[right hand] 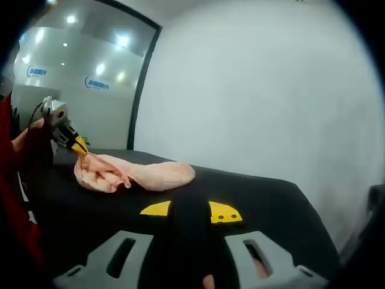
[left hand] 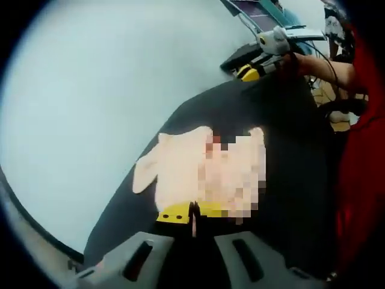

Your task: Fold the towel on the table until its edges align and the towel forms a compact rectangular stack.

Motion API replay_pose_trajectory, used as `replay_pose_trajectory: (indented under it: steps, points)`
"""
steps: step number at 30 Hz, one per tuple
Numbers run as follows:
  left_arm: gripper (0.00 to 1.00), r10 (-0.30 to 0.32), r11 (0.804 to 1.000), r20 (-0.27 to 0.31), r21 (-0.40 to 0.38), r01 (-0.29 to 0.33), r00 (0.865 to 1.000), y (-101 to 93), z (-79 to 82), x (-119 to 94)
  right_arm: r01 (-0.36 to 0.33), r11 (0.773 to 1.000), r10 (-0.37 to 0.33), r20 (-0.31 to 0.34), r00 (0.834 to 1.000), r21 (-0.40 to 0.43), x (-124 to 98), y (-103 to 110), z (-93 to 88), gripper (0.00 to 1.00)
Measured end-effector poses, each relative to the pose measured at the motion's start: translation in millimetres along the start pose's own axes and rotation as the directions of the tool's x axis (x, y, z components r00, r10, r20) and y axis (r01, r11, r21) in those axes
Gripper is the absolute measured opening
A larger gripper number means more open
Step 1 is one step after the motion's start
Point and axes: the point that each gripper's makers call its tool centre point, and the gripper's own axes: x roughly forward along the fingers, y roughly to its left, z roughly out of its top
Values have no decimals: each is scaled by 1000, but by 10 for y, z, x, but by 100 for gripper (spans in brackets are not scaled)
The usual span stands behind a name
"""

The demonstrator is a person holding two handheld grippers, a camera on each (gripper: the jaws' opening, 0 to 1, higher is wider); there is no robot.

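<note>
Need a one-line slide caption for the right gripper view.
Left gripper pinches the crumpled pale pink towel on the black table; right gripper stands apart.

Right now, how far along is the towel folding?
Nothing looks done yet: the towel lies in a crumpled heap on the black table, with no edges aligned. In hand: the left gripper appears shut on one end of it. The right gripper is open, away from the cloth. Left to do: spread it, fold it, square the stack.
</note>
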Motion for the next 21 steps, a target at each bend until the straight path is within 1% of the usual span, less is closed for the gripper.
replay_pose_trajectory:
  steps: [2,4,7,10,11,12,13,14,16,17,19,21]
  points:
    - [3,50,999,18,-17,-50,999,197,45,-92,0,1000,0,-1,1000,-1,1,-1,-2,19]
    - [3,102,995,15,-7,-102,995,389,79,-194,1,1000,-1,-3,1000,-3,2,-2,-6,19]
    - [3,187,981,7,48,-188,982,664,141,-355,0,1000,0,-4,1000,-4,5,-1,-6,19]
    - [2,239,967,26,84,-240,971,842,270,-512,0,1000,0,-5,1000,-4,7,-7,-10,19]
    - [2,263,958,34,111,-265,964,914,324,-559,0,1000,0,-5,1000,-4,8,-5,-9,19]
    - [1,304,943,42,130,-307,952,1010,377,-613,-1,1000,1,-6,1000,-5,8,-2,-9,19]
    - [1,333,931,50,144,-336,942,1077,416,-644,0,1000,0,-7,1000,-6,9,-1,-10,19]
    - [1,372,912,56,167,-376,927,1174,459,-690,0,1000,0,-8,1000,-7,9,0,-10,19]
    - [0,426,881,64,199,-430,902,1337,537,-769,1,1000,-1,-7,1000,-8,8,5,-6,19]
    - [0,451,866,82,200,-459,888,1412,603,-821,1,1000,-1,-6,1000,-8,7,6,-3,19]
    - [0,488,845,132,174,-505,863,1540,770,-949,2,1000,-2,-6,1000,-7,5,4,-2,19]
    - [0,525,821,186,146,-552,830,1692,968,-1110,0,1000,0,-7,1000,-8,5,8,-2,19]
